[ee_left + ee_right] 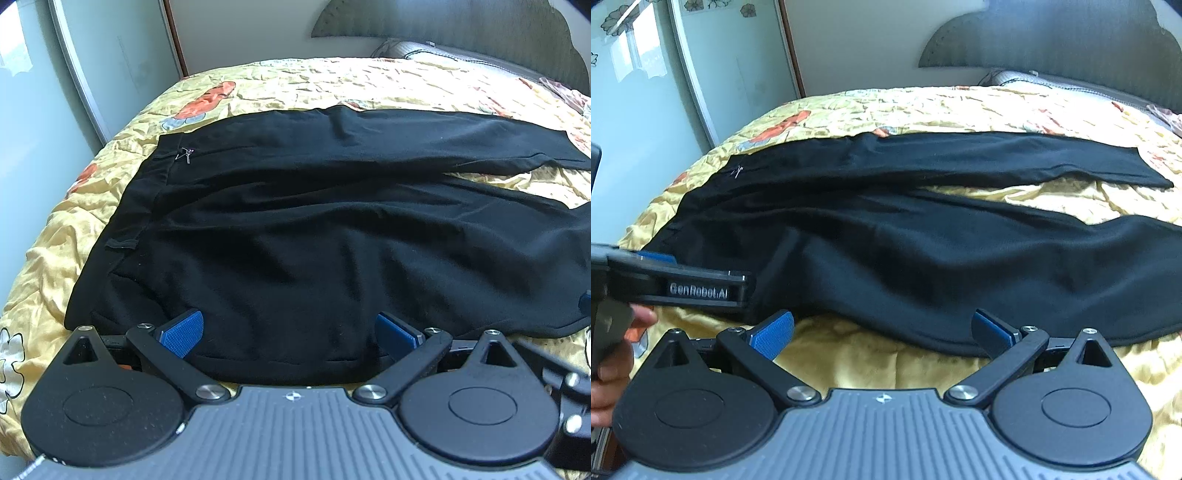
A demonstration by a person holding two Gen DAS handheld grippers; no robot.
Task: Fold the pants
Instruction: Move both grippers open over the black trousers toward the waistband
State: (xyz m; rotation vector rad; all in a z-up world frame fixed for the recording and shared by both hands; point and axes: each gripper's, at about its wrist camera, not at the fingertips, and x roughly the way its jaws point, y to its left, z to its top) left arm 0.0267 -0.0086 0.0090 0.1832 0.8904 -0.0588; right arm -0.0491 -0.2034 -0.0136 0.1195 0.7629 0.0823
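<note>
Pants (314, 221) flat on bed (92, 192), unfolded. Left gripper (290, 336) and right gripper (882, 332) both wide, empty, at near edge. Next: likely pinch near edge, fold over.

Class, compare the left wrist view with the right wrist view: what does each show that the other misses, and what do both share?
Only the left wrist view: the belt loop at the waistband. Only the right wrist view: the left gripper from the side, with the hand holding it, and flower decals on the wardrobe. Both: black pants spread on the yellow bedspread, open jaws, pillow.
</note>
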